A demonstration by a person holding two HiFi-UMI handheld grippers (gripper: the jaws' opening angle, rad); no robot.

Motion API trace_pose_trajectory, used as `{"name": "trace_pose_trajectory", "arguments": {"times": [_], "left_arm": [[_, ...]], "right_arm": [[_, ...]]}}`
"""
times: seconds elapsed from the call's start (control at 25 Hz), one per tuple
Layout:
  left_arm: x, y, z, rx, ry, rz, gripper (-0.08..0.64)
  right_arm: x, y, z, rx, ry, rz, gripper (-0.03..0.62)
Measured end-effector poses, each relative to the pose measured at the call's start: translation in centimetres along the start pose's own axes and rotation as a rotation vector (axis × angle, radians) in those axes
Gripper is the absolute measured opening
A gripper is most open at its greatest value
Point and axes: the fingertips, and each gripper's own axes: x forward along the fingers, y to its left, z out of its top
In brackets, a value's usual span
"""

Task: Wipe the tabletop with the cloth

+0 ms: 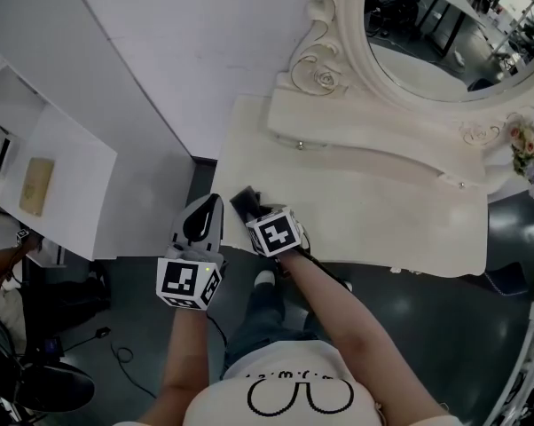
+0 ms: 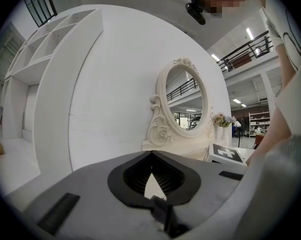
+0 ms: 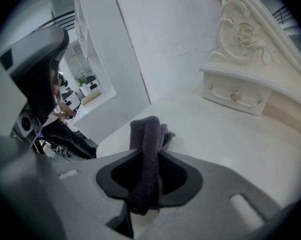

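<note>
A dark grey cloth point(image 1: 245, 202) lies bunched on the front left part of the cream tabletop point(image 1: 365, 207). My right gripper point(image 1: 251, 211) is shut on the cloth, low over the table. In the right gripper view the cloth point(image 3: 149, 129) stands folded between the jaws of my right gripper point(image 3: 150, 151), its end resting on the tabletop point(image 3: 230, 144). My left gripper point(image 1: 211, 204) hovers just off the table's left front corner, beside the right one. In the left gripper view the left gripper point(image 2: 152, 153) has its tips together and nothing between them.
An oval mirror point(image 1: 444, 34) in a carved frame rises at the back of the table above a low drawer ledge point(image 1: 356, 131). Flowers point(image 1: 524, 145) stand at the far right. A white shelf unit point(image 1: 63, 167) is left of the table. A cable point(image 1: 125, 358) lies on the dark floor.
</note>
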Motion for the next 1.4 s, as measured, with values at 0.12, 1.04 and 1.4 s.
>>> {"name": "trace_pose_trajectory", "arguments": {"times": [0.12,1.04,1.4], "left_arm": [[0.6,-1.3,0.1,-0.003,-0.005,-0.006,0.002],[4.7,-13.0,0.8,0.03,0.001,-0.101,0.002],[6.4,-17.5,1.1,0.049,0.004,-0.112,0.002]], "right_arm": [[-1.2,-1.6,-0.9,0.021,0.005,-0.018,0.097],[-9.8,-13.5,-7.9,0.141,-0.014,-0.104,0.097],[-13.1,-18.0,-10.5,0.173,-0.024,-0.117,0.098]]}}
